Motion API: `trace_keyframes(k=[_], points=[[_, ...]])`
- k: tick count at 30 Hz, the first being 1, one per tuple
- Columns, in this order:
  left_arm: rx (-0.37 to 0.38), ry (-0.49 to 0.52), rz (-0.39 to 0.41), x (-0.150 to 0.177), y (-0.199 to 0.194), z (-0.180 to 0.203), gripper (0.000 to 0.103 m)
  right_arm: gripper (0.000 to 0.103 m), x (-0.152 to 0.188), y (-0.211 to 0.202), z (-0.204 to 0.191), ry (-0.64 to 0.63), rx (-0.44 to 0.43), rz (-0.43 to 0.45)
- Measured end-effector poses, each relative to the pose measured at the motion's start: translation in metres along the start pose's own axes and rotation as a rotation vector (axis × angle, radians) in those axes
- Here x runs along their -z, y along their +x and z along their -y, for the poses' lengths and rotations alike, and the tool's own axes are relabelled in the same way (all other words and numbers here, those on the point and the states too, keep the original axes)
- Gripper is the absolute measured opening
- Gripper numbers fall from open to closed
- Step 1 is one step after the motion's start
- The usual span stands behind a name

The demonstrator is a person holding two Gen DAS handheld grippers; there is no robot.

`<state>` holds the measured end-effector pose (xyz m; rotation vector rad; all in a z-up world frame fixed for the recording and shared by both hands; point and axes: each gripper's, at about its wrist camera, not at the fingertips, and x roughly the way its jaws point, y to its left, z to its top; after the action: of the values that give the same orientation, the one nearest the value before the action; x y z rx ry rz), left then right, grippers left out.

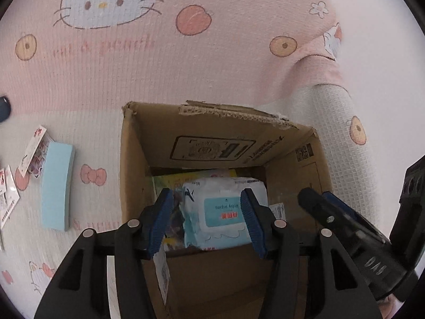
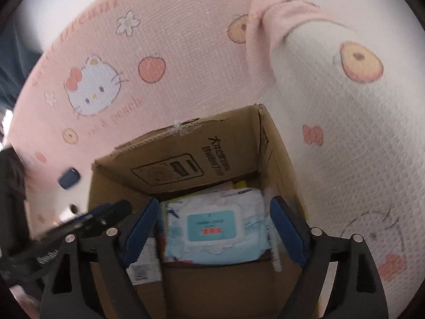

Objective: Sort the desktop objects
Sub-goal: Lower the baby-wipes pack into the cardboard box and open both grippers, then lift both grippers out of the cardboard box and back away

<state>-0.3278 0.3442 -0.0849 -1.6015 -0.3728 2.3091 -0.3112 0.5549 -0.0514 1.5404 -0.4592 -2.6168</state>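
Wipes pack point(image 1: 221, 212) lies inside the cardboard box point(image 1: 212, 143), on top of some colourful flat things I cannot identify. I see both my grippers hanging above the open box. My left gripper point(image 1: 205, 222) has its jaws spread, one blue pad on each side of the pack in my view, and I see no contact with it. My right gripper point(image 2: 213, 230) also has its jaws spread wide and holds nothing. The box stands on a pink and white cartoon blanket point(image 1: 159, 61). Left of the box, on the blanket, lie a light blue block point(image 1: 57, 186) and some small packets point(image 1: 32, 156).
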Motion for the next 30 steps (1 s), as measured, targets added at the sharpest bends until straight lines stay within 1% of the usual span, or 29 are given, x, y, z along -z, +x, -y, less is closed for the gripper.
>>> trace_keyframes(k=[4,8,11,16,22,30], points=[[0.039,0.003,-0.013,0.0,-0.002,0.001,0.057,0.085,0.0,-0.007,0.005,0.06,-0.004,-0.004],[0.07,0.034,0.002,0.004,-0.017,0.008,0.057,0.085,0.002,-0.022,-0.004,0.077,-0.013,0.0],[0.085,0.041,0.011,0.008,-0.032,0.007,0.057,0.085,0.006,-0.037,-0.017,0.072,-0.019,0.011],[0.074,0.025,0.04,0.019,-0.064,-0.008,0.057,0.085,0.016,-0.062,-0.05,0.043,-0.029,0.031],[0.073,0.005,0.068,0.035,-0.102,-0.029,0.057,0.085,0.04,-0.092,-0.084,0.018,-0.019,0.047],[0.127,0.021,0.104,0.079,-0.158,-0.061,0.057,0.085,0.098,-0.143,-0.13,-0.036,0.038,0.09]])
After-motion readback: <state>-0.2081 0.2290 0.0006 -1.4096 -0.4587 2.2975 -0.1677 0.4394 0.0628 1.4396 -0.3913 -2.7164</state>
